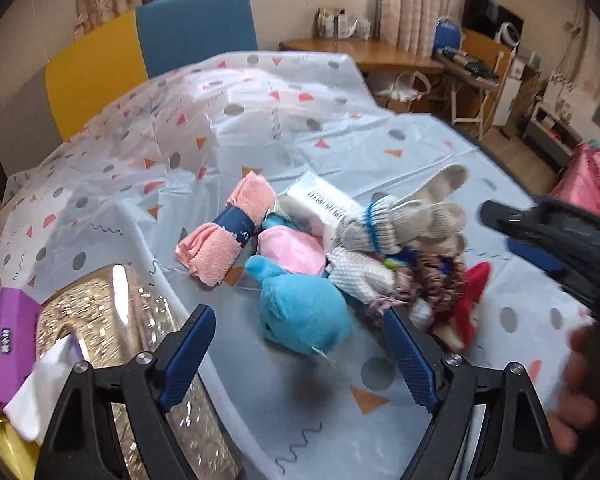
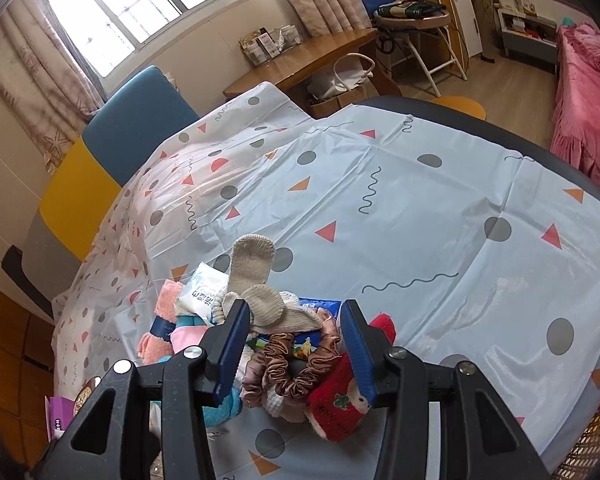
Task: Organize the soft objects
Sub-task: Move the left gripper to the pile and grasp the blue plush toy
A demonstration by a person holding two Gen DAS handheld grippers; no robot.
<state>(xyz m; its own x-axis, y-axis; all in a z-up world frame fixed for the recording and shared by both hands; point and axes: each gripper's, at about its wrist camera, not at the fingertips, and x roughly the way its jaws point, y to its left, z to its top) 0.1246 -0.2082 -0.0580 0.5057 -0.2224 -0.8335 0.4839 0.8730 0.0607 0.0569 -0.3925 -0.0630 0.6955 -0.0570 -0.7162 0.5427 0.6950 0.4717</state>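
A pile of soft things lies on the patterned tablecloth (image 1: 308, 136): a blue plush dolphin (image 1: 300, 308), a rolled pink towel with a navy band (image 1: 224, 232), a pink cloth (image 1: 290, 250), grey knit gloves (image 1: 404, 216), a white wipes pack (image 1: 320, 200), a brown scrunchie (image 2: 296, 364) and a red Christmas sock (image 2: 340, 404). My left gripper (image 1: 300, 348) is open just before the dolphin. My right gripper (image 2: 296, 348) is open, its jaws standing either side of the scrunchie above the pile; it also shows in the left wrist view (image 1: 540, 236).
A glittery gold container (image 1: 140, 360) with a purple box (image 1: 12, 336) and white tissue stands at the left of the pile. Blue and yellow chairs (image 1: 140, 52) stand behind the table. A woven basket edge (image 2: 596, 440) shows at the right.
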